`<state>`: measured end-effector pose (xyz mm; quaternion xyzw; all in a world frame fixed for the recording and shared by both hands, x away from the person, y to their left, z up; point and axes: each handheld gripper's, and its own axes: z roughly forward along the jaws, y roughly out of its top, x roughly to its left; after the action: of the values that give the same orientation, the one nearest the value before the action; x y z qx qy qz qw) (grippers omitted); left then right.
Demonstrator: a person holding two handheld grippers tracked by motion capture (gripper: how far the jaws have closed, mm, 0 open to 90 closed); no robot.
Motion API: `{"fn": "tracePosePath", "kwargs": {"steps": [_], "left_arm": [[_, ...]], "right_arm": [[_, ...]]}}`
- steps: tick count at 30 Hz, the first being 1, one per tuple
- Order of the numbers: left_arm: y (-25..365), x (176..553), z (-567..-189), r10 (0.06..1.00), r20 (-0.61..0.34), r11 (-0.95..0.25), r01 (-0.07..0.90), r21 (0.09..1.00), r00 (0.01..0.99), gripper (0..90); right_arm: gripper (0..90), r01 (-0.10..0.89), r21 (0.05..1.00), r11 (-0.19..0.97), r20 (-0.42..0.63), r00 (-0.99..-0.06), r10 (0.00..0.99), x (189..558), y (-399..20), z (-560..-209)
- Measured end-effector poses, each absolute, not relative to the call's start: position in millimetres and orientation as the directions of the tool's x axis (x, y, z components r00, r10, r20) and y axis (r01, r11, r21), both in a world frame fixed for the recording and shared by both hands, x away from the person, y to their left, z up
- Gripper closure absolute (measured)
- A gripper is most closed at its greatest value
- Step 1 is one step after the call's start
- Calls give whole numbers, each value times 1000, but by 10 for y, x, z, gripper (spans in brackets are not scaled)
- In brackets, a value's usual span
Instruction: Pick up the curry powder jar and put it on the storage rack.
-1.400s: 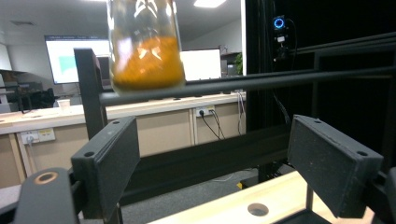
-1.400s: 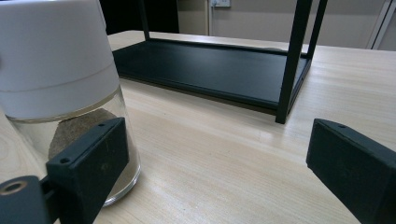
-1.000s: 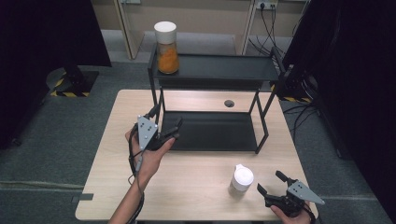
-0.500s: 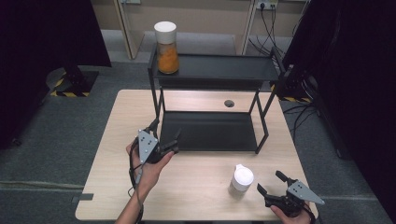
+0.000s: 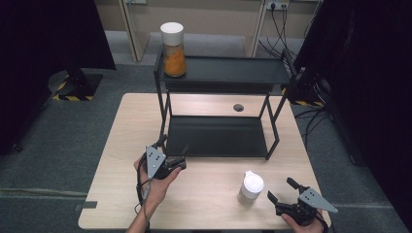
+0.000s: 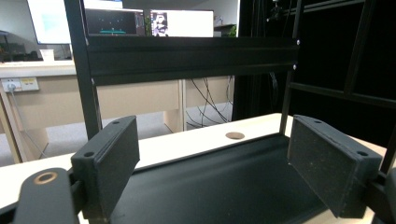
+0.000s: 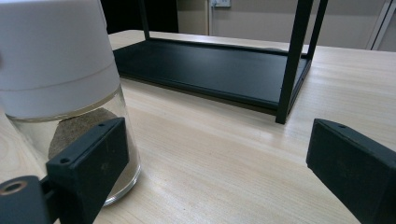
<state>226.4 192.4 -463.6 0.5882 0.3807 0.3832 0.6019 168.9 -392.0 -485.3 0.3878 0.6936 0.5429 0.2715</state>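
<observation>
right tongs (image 7: 219, 168) view: sandy fill in white-capped jar (image 7: 65, 93); high view hides it.

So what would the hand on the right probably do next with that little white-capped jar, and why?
Probably slide the right gripper a little toward the jar so the glass sits between its jaws, then close. In the right gripper view the jaws stand wide open with only bare table between them, and the jar stands upright just beside one jaw, not gripped. The left gripper is open too, by the black rack.
</observation>
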Motion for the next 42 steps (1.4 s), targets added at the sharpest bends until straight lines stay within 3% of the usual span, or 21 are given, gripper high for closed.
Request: {"fn": "tracePosePath", "kwargs": {"steps": [30, 42], "left_arm": [[1907, 2222, -5153, 904, -53, -1, 127, 992, 424, 154], [1907, 2215, -5163, 905, -44, -8, 121, 993, 422, 152]], "right_arm": [[62, 239, 966, 103, 46, -549, 835, 1677, -3924, -4865], [60, 240, 965, 105, 47, -552, 833, 1682, -3928, -4862]]}}
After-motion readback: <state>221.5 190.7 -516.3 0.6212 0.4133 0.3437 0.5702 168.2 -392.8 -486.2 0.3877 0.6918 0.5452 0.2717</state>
